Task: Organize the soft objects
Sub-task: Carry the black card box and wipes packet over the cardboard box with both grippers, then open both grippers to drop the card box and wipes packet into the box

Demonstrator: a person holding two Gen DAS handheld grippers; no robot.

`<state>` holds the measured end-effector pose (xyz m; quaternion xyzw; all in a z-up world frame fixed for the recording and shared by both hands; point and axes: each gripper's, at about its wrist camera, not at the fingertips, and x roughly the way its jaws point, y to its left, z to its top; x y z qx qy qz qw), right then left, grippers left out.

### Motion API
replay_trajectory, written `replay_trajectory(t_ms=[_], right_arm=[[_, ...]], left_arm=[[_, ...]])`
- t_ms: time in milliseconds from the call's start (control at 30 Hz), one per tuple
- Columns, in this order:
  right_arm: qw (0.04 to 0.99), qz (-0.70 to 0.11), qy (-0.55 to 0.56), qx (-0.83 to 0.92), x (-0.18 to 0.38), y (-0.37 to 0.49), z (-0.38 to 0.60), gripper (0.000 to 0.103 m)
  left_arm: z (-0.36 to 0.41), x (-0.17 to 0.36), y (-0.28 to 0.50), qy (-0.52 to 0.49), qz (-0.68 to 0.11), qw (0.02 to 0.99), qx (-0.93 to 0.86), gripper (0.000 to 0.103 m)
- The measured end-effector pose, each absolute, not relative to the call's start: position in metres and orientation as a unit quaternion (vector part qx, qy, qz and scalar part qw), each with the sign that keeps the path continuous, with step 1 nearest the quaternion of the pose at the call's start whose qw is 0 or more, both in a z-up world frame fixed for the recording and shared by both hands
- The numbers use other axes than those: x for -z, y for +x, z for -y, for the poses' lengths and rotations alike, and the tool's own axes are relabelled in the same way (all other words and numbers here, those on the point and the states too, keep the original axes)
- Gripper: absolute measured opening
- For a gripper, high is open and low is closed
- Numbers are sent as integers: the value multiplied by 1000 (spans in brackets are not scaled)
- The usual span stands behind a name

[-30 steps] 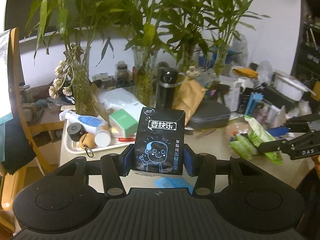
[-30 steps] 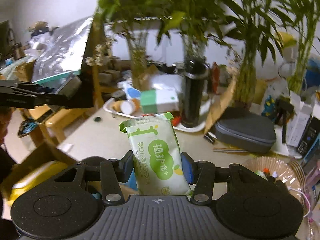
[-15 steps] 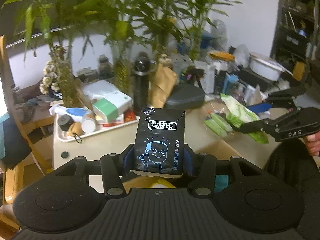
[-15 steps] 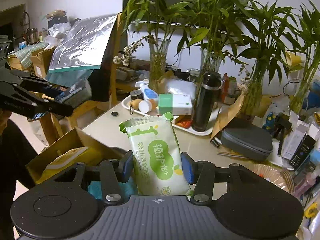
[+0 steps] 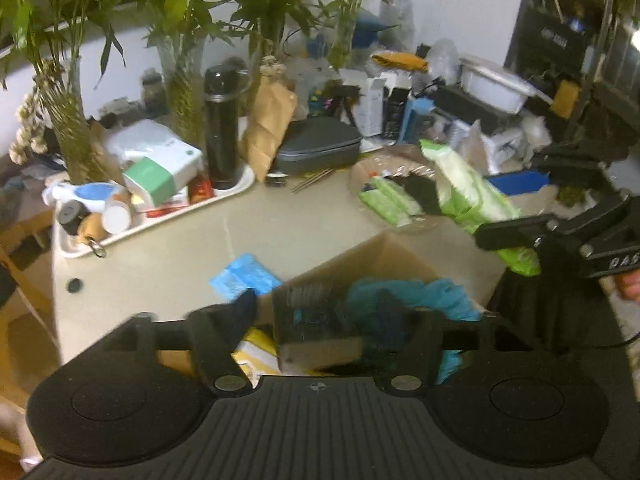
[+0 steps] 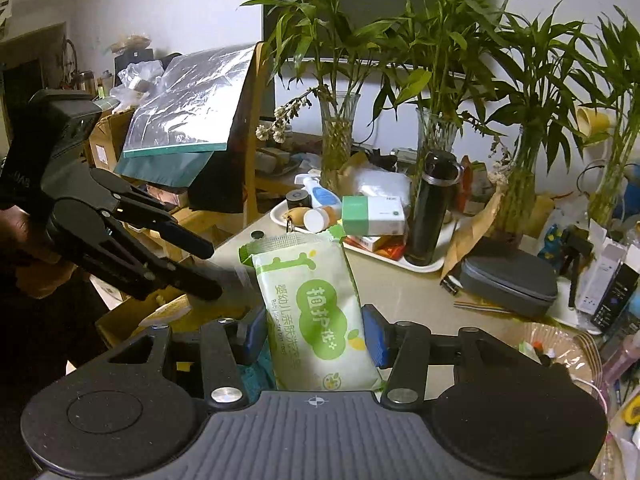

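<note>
My left gripper (image 5: 316, 320) stands wide open over a cardboard box (image 5: 384, 256). The black tissue pack (image 5: 308, 320) is a blur between the fingers, dropping into the box beside a blue cloth (image 5: 416, 300) and a yellow packet (image 5: 256, 352). My right gripper (image 6: 316, 336) is shut on a green-and-white wipes pack (image 6: 316, 312), held upright above the box's edge (image 6: 168, 312). The right gripper also shows in the left wrist view (image 5: 516, 216), and the left gripper in the right wrist view (image 6: 208, 268).
A blue pack (image 5: 244, 280) lies on the beige table (image 5: 180, 248). A clear dish (image 5: 396, 200) holds more green packs. A white tray (image 5: 236, 188) carries bottles and boxes, with a black flask (image 5: 220, 128), a grey case (image 5: 320, 148) and vases of bamboo behind.
My left gripper has opened and let go of the black tissue pack, which falls into the box. It has tilted down over the box. The right gripper still holds its pack.
</note>
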<state>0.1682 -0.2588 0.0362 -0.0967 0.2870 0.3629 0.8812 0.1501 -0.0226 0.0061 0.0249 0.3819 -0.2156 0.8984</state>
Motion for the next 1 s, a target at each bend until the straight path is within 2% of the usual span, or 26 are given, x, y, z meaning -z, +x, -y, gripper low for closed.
replay_trajectory(t_ms=[33,633,933,967,1000], right_arm=[[881,-286,-96,-363,-36,167,259,53],[876,-321,-55,-355,-27,158,245,53],[878,-345,-34,-331,-27,159,205,53],[876,-353,-34,-327,-23,162,199,55],[875,-361,-36,-322,-18,165,193,67]], left_arm=[[21,-6,148,15,-380,898,220,76],[-25,-11,97,-35,-356,922,151,76],[-34,-9,80,-21,-347,929,127,76],[-34,-8,78,-17,-346,930,123,76],[-34,-8,77,-16,-345,931,121,76]])
